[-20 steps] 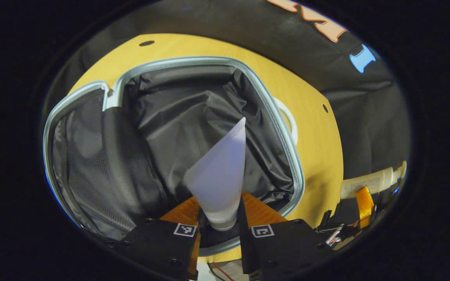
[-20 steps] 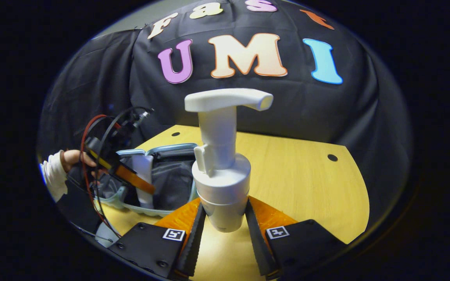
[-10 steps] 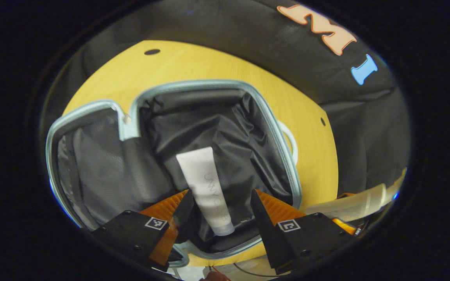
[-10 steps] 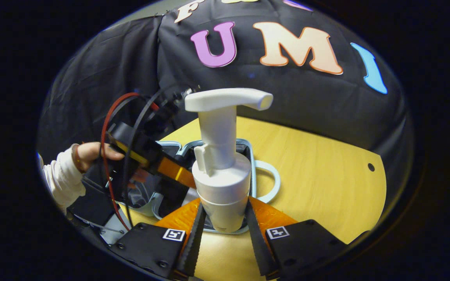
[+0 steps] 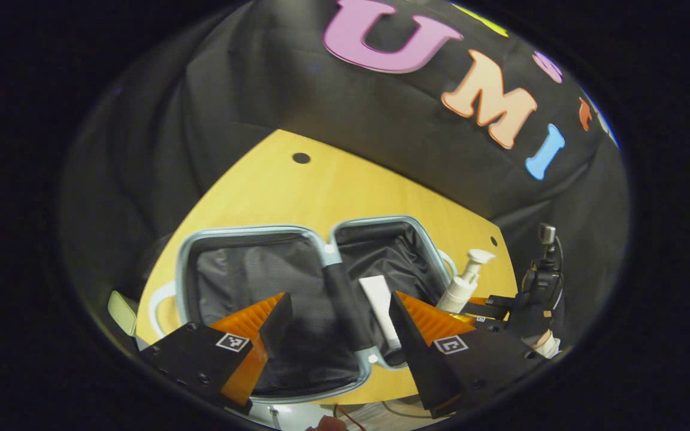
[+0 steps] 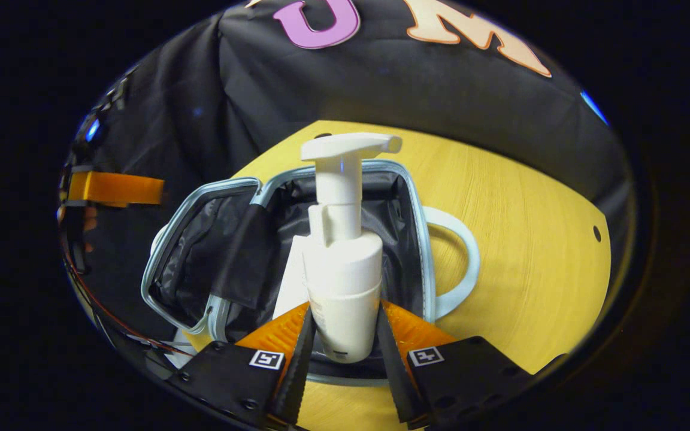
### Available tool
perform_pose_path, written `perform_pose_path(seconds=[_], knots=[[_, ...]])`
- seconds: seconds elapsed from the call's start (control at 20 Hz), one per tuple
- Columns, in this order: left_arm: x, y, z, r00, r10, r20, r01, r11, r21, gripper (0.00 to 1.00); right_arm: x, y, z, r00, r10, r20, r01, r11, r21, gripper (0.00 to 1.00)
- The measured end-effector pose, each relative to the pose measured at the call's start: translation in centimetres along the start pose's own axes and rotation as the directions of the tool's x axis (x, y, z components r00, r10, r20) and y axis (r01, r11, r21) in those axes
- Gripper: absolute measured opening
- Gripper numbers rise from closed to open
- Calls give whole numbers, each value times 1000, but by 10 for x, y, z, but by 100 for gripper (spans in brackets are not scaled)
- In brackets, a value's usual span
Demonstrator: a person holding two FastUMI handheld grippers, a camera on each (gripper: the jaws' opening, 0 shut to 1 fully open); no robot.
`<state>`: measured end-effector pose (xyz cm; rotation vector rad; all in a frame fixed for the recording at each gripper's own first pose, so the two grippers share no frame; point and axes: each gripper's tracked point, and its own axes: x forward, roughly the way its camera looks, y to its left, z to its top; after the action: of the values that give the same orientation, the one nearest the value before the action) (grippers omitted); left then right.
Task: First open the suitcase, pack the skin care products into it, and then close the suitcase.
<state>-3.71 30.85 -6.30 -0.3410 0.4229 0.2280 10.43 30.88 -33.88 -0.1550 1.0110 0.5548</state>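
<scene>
Pulled back and up since the earlier frame: left gripper [image 5: 333,311] now empty with fingers spread wide, tube [image 5: 380,311] left lying in the suitcase [image 5: 249,230] below. Swung over the case meanwhile — right gripper [image 6: 340,335], clamped on the lower body of the pump bottle [image 6: 344,281], both fingers pressing its sides.

Seen in the left gripper view at lower centre: suitcase lying open flat on the yellow surface [image 5: 321,185], two dark-lined halves side by side, pale rim all round. In the right-hand half, the white tube lying lengthwise near the centre hinge strip. Nothing to make out in the left-hand half but dark lining, much of it behind the near finger.

In the right gripper view, bottle held upright, pump head at upper centre, its base over the right-hand half of the suitcase [image 6: 423,239]; tube [image 6: 292,281] just behind and left of the bottle, largely hidden by it. Whether the bottle's base touches the lining — cannot tell, covered by the fingers.

At the right edge of the left gripper view, the pump bottle [image 5: 462,284] and the right gripper [image 5: 489,302] again, small and partly cut off behind the near finger.
</scene>
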Motion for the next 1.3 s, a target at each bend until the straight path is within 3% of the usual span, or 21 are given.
perform_pose_path(seconds=[0.15, 0.3, 0.4, 0.5, 0.55, 0.75, 0.9, 0.95, 1.0, 1.1, 1.3], knots=[[-39, 63, -9, 992, 116, 41, -113, 992, -55, 95, 15, -9, -6, 999, -39, -37, 39, 999, 5, 59], [-76, 121, -30, 972, 231, 30, -224, 962, -159, 95, 28, -11, -18, 995, -56, -88, 58, 998, 22, 59], [-98, 149, -36, 961, 274, 24, -260, 934, -245, 95, 35, -10, -22, 994, -59, -95, 61, 998, 23, 63], [-100, 173, -46, 956, 290, 31, -264, 906, -332, 92, 36, -9, -25, 993, -63, -98, 65, 998, 15, 59], [-98, 182, -53, 954, 299, 26, -268, 887, -375, 95, 37, -8, -24, 993, -65, -96, 66, 998, 12, 61], [-78, 205, -68, 963, 270, 19, -228, 848, -478, 95, 30, 0, -21, 997, -40, -73, 41, 999, 12, 64], [-61, 212, -82, 964, 264, -26, -240, 825, -512, 95, 6, 2, -5, 1000, -21, 5, 21, 1000, 6, 87], [-57, 213, -83, 967, 254, -33, -233, 821, -521, 96, -9, 1, 3, 999, -13, 40, 13, 1000, 11, 100], [-55, 212, -83, 970, 239, -37, -222, 816, -534, 92, -24, -2, 11, 997, -10, 79, 9, 1000, 22, 100], [-45, 212, -84, 976, 212, -42, -200, 811, -550, 95, -60, -15, 22, 989, -20, 147, 12, 998, 55, 95], [-23, 214, -82, 983, 178, -38, -164, 779, -606, 93, -124, -65, 28, 963, -127, 237, 92, 984, 153, 98]])
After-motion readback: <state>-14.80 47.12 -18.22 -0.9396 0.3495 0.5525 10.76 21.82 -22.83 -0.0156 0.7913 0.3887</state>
